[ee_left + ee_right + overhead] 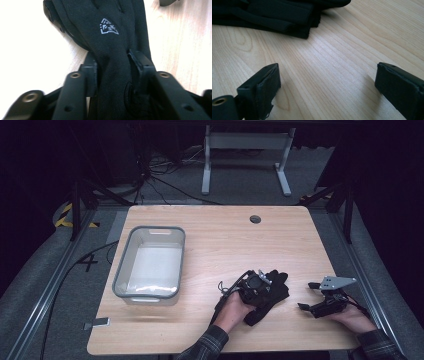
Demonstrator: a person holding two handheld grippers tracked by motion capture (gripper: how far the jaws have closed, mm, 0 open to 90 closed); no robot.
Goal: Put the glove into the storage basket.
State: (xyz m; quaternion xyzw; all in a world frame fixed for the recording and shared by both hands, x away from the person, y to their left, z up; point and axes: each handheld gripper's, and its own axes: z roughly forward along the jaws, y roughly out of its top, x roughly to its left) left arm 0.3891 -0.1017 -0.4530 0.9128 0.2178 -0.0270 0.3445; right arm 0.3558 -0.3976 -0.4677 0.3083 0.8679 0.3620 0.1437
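Note:
A pair of black gloves [274,292] lies on the wooden table [220,240], right of centre near the front. My left gripper [261,285] is over the gloves and shut on them; in the left gripper view the gloves [112,50], with a small white logo, are pinched between the two jaws. My right gripper [307,296] rests low on the table just right of the gloves, open, nothing between its jaws. In the right gripper view the gloves' folded edge [279,15] lies ahead on the bare wood.
A grey plastic bin [150,262], empty, stands at the table's left side. A round cable hole [255,219] sits near the far edge. A metal desk frame [245,160] and cables lie on the floor beyond.

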